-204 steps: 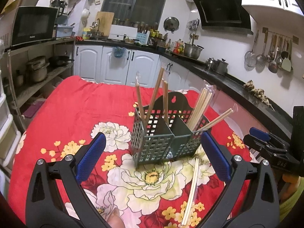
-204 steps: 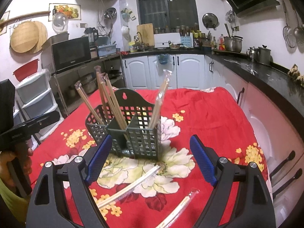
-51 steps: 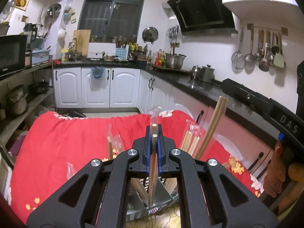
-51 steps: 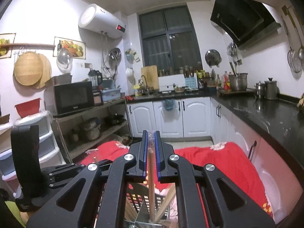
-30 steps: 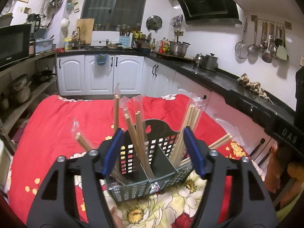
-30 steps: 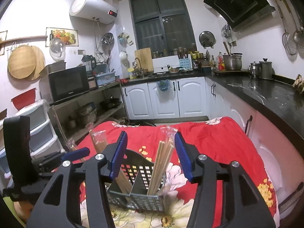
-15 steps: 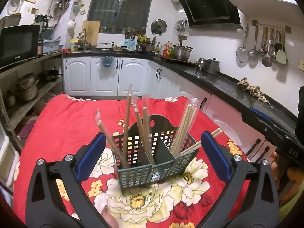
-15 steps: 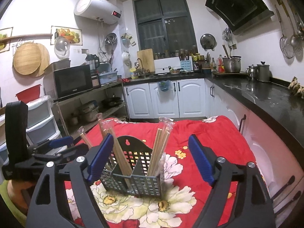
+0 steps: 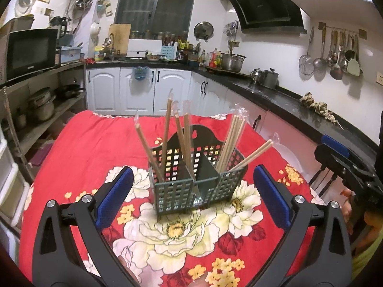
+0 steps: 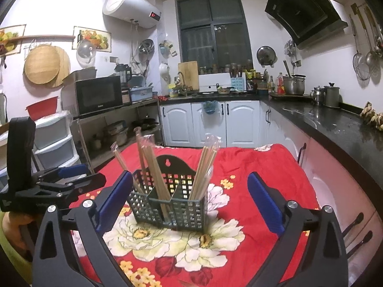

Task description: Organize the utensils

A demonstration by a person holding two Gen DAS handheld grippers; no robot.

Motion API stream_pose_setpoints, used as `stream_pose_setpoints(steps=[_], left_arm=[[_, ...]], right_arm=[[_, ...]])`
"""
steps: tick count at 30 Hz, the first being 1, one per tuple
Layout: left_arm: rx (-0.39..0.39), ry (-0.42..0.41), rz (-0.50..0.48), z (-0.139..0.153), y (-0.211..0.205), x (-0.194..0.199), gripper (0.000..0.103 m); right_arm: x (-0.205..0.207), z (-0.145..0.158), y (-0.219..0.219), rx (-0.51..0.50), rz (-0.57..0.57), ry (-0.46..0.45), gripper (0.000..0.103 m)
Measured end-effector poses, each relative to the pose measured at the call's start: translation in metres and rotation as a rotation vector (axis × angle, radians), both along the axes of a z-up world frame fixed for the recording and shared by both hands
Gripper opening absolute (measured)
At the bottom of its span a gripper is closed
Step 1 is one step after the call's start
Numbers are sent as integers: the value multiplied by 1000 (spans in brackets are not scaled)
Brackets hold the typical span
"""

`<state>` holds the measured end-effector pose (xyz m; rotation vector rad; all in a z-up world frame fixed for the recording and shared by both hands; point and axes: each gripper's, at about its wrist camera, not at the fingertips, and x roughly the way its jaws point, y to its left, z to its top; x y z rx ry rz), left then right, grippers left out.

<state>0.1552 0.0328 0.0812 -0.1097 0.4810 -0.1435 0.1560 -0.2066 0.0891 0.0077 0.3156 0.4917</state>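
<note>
Both the left gripper [image 9: 193,199] and right gripper [image 10: 190,201] are hovering with fingers spread wide, holding nothing. Wrapped chopsticks [image 9: 185,137] are leaning inside the caddy [image 9: 197,177] sitting on the floral tabletop [image 9: 79,143].

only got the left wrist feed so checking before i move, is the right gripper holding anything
observer: no. The right wrist view shows the right gripper wide open, with nothing between its fingers.
operator: any loose chopsticks lying on its side of the cloth
observer: none show on the red floral cloth in that view. The wrapped chopsticks stand in the utensil holder.
operator: where's my gripper from over there
observer: the left gripper is off to the left of the holder and apart from it, touching no chopsticks.
</note>
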Motion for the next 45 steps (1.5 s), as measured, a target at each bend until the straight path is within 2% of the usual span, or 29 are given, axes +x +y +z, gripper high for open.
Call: stream_pose_setpoints(steps=[8,20,25,36,45], left_arm=[[-16,28,16,-15,4,-11,92],[-3,67,57,-57,6,-31,92],[28,33,74,-71,0,-41,92],[48,-87,113,-93,-14,-59,92],[49,-93,133,-97,-13,-59,92]], right_arm=[[-14,-12,2,-22,-2,20,96],[-25,-62,5,-39,-10,71,96],[-30,-78,6,-57,-36,50,96],[-54,-95,-1,-6,-119,-116,96],[-54,-100,2,-6,-116,-113,97]])
